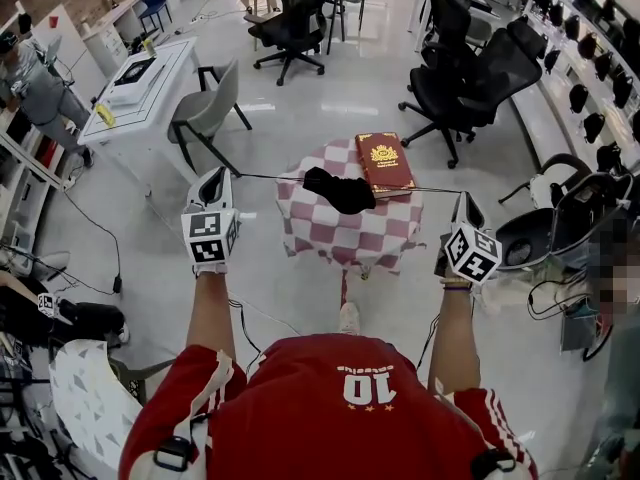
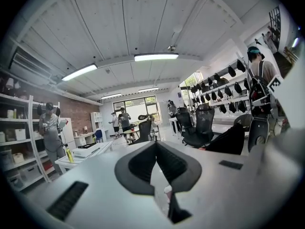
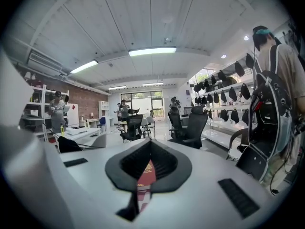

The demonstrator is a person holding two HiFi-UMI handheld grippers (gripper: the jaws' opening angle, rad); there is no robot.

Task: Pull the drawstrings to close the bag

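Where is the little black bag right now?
In the head view, the black bag is mid-picture over the checked table, just left of the red book, its drawstrings stretched sideways to the left gripper and right gripper.

1. I can read one thing for certain: a white "10" on the back of the red jersey [image 1: 357,386], upside down in my head view.
2. The red book [image 1: 385,161] carries gold cover print too small for me to read.
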